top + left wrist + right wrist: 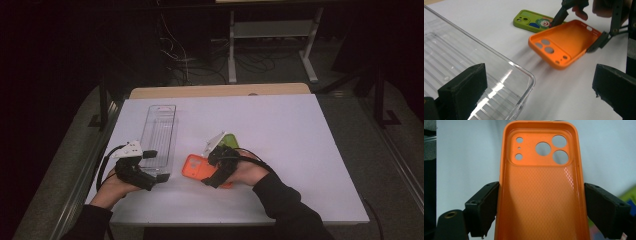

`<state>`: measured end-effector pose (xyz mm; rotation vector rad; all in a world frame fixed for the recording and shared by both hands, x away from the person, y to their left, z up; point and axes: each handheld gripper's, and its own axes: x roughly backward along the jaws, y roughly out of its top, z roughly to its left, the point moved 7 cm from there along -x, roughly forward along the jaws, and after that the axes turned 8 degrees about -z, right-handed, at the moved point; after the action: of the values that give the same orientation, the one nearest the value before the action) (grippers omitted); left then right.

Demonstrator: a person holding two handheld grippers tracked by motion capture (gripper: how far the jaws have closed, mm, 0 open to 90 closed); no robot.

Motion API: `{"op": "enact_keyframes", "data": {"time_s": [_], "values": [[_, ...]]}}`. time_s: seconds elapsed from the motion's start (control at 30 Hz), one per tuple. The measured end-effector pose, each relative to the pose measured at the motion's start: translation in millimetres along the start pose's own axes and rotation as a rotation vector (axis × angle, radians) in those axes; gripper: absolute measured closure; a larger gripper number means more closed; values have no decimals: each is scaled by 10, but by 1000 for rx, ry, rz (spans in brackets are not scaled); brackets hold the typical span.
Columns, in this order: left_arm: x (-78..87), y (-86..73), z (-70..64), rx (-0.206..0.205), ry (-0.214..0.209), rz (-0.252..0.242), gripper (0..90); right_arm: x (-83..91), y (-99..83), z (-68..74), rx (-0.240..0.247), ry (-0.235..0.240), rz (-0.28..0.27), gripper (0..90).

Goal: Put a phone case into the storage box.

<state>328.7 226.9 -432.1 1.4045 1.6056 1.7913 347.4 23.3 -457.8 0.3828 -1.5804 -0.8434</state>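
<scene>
An orange phone case (194, 167) (564, 42) (541, 195) is held with its inside and camera cut-outs facing up, tilted slightly off the white table. My right gripper (207, 170) (541, 202) (579, 30) is shut on its two long sides. Just behind it a green phone case (231, 140) (531, 21) with a cartoon print lies flat. A clear plastic bin (160, 132) (461, 50) stands lengthwise at the left. My left gripper (150, 169) (536, 82) is open at the bin's near right corner, one jaw over the bin and the other out over the table.
The white table top (280, 130) stretches bare to the right and far side. Beyond its far edge stand a desk frame (270, 30) and loose cables (185, 55) on a dark floor.
</scene>
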Motion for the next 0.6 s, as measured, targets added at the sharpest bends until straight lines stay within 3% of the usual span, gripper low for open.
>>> {"op": "enact_keyframes", "data": {"time_s": [0.17,0.2,0.4,0.6], "values": [[-26,44,-11,12,-8,-13,0,190,-88,-99,-13,-14,-4,152],[-38,62,-3,-8,-14,5,0,230,-110,-120,-20,-13,-5,152],[-129,207,-40,-17,-32,-1,0,480,-253,-283,-44,-37,-20,152],[-283,323,-119,-57,-72,28,0,676,-383,-408,-74,-55,-18,152]]}}
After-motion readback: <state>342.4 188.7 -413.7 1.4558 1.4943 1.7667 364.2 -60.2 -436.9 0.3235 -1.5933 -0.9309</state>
